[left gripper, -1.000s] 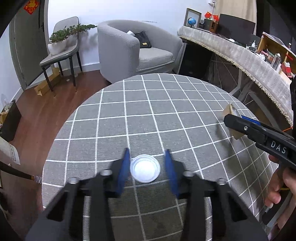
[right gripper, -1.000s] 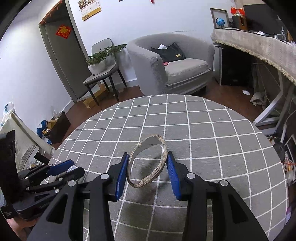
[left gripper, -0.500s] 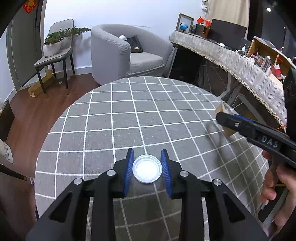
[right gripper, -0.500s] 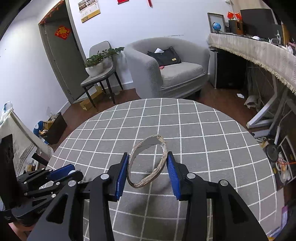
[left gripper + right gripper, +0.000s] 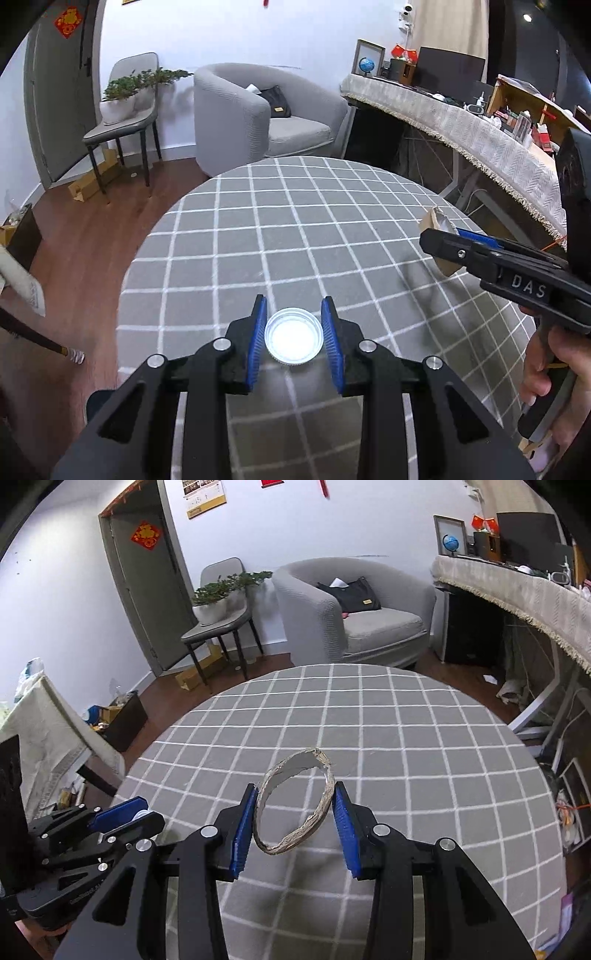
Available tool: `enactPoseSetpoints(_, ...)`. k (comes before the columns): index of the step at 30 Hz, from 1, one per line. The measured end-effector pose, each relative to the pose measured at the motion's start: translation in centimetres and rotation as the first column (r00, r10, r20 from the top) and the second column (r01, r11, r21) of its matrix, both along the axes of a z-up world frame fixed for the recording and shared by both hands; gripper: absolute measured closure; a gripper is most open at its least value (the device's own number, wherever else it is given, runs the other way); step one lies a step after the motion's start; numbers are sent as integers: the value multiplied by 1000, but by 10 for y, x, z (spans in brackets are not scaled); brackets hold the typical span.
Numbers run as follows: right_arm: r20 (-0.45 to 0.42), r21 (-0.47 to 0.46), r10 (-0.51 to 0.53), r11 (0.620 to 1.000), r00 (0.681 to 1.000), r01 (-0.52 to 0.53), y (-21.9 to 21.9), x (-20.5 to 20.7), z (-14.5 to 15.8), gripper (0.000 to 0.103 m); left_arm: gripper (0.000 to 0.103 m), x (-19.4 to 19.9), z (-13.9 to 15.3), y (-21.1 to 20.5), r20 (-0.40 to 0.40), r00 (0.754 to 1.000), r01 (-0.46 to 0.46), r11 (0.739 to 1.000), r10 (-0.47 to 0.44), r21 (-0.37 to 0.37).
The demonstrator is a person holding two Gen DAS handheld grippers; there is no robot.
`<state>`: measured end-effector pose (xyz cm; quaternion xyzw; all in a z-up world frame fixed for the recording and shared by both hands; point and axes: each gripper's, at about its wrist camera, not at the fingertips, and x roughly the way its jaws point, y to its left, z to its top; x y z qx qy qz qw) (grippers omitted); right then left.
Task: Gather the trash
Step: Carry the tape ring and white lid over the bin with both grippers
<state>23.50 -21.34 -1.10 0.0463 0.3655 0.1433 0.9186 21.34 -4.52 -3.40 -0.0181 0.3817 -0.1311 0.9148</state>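
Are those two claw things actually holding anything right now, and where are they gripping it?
The left gripper pinches a small white lid across its rim. The right gripper clamps a torn cardboard ring by its opposite outer sides.

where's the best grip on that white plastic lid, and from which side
Grip the white plastic lid across its round rim, fingers on opposite edges, coming from the near table edge. It is flat and shallow, so only the rim offers hold. The left gripper holds it so.

One white lid [image 5: 294, 339], one cardboard ring [image 5: 294, 800], one round table [image 5: 332, 229], one armchair [image 5: 258, 118], one chair [image 5: 122, 122].
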Motion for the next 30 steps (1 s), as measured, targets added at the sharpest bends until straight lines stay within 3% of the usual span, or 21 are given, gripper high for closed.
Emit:
enactPoseSetpoints(18,61,-25,138,990,988,-137,72,-45,10,61,71,-60,10,70,62,992,-109,994,107,28)
enactPoseSetpoints(30,52,-32,263,965,963,-262,137,-53,4,62,71,-72,2,145,31,977,-211,978,211,5)
